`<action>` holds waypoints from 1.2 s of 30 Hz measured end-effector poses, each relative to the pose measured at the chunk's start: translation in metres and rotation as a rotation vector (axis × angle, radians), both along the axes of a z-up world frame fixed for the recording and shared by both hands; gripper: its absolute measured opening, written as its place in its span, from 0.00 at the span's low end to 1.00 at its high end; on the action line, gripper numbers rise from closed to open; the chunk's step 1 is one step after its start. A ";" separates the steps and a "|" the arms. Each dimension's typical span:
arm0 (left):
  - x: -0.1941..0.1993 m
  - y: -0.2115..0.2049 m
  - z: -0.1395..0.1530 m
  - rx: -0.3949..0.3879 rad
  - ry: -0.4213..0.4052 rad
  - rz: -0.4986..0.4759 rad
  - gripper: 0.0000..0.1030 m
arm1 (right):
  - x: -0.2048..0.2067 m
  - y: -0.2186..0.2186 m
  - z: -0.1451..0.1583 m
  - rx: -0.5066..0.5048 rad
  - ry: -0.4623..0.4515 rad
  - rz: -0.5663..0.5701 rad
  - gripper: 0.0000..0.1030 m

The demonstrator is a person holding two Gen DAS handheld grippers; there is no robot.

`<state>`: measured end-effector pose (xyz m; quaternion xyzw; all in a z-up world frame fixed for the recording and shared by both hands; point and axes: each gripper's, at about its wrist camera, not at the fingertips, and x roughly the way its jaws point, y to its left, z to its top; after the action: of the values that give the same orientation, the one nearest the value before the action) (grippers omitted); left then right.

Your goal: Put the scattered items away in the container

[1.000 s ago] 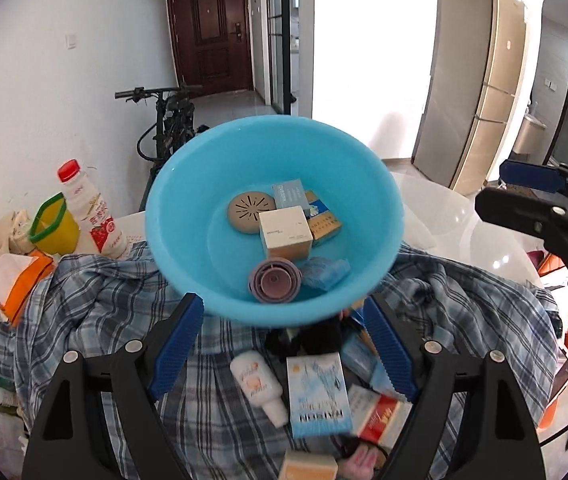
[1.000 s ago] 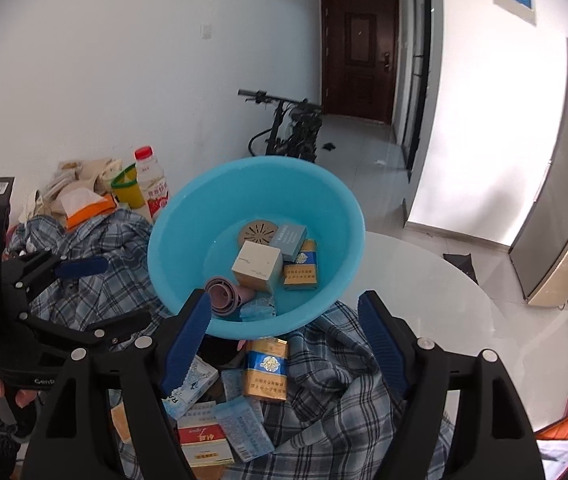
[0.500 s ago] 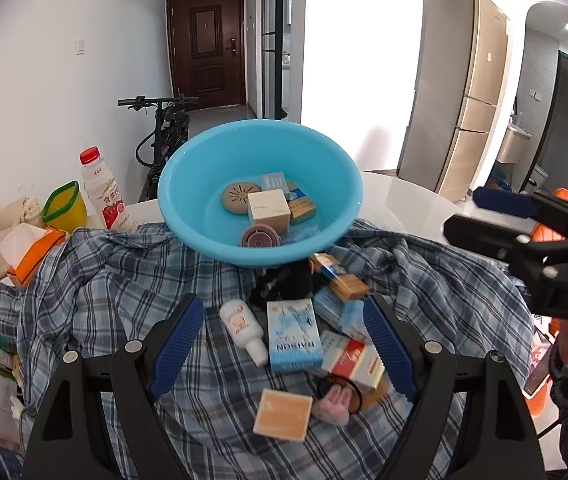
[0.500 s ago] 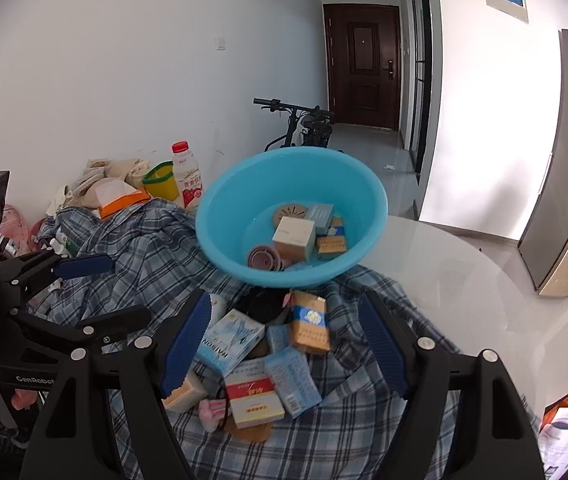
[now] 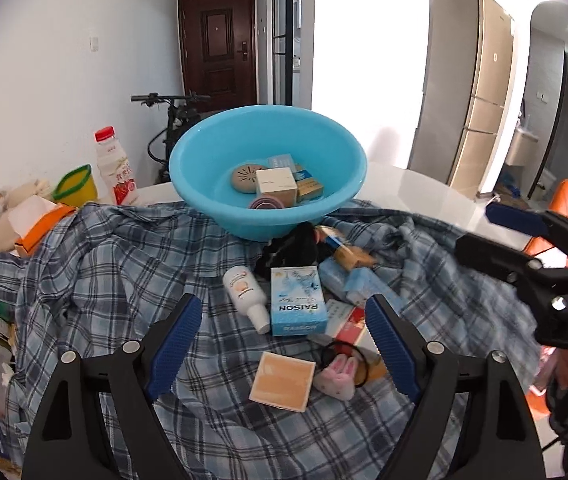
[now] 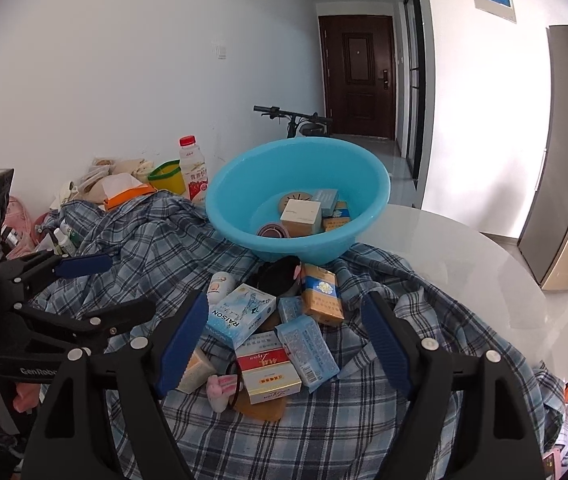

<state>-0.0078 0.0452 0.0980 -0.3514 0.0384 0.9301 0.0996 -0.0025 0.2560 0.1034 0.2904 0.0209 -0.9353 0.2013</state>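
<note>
Left wrist view: light-blue box reads "RAISON", right gripper body "DAS…"; left gripper and right both gape, jaws just widened, nothing between.

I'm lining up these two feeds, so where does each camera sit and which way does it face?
Left wrist: on the left gripper, looking down at the blue basin; right gripper and a hand at its right edge.
Right wrist: on the right gripper, same aim; left gripper at its left edge.
Shared: basin, RAISON box, plaid cloth.
</note>
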 end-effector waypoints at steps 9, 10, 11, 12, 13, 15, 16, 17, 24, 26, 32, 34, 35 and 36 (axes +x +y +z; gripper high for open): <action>0.003 -0.019 -0.032 0.105 0.133 0.066 0.84 | 0.009 0.001 -0.031 0.039 0.060 -0.037 0.85; 0.002 -0.023 -0.035 0.111 0.157 0.085 0.84 | 0.009 -0.001 -0.035 0.059 0.061 -0.031 0.85; 0.000 -0.026 -0.039 0.118 0.175 0.100 0.85 | 0.010 -0.003 -0.040 0.071 0.070 -0.033 0.85; -0.001 -0.029 -0.042 0.128 0.192 0.108 0.87 | 0.011 -0.003 -0.044 0.080 0.086 -0.040 0.85; -0.002 -0.030 -0.045 0.136 0.207 0.114 0.87 | 0.012 -0.003 -0.047 0.085 0.107 -0.054 0.85; -0.004 -0.031 -0.049 0.142 0.241 0.127 0.88 | 0.014 -0.002 -0.052 0.086 0.160 -0.089 0.85; -0.003 -0.030 -0.050 0.142 0.267 0.133 0.88 | 0.015 -0.001 -0.054 0.078 0.187 -0.104 0.85; -0.002 -0.029 -0.052 0.141 0.297 0.136 0.88 | 0.016 0.001 -0.056 0.064 0.212 -0.118 0.85; 0.009 -0.012 -0.063 0.105 0.458 0.131 0.88 | 0.018 0.009 -0.069 -0.018 0.340 -0.210 0.93; 0.009 -0.010 -0.068 0.089 0.461 0.132 0.99 | 0.021 0.010 -0.071 -0.014 0.391 -0.241 0.94; 0.010 -0.015 -0.079 0.125 0.482 0.157 1.00 | 0.025 0.008 -0.076 -0.014 0.462 -0.259 0.99; 0.009 -0.016 -0.080 0.129 0.471 0.157 1.00 | 0.024 0.006 -0.080 0.005 0.458 -0.255 0.99; 0.009 -0.016 -0.081 0.131 0.470 0.158 1.00 | 0.023 0.005 -0.080 0.014 0.451 -0.252 0.99; 0.009 -0.016 -0.081 0.130 0.469 0.161 1.00 | 0.022 0.003 -0.080 0.019 0.441 -0.246 0.99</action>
<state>0.0014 0.0290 0.0168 -0.1208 -0.0276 0.9916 0.0361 0.0191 0.2595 0.0233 0.0817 0.0377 -0.9932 0.0736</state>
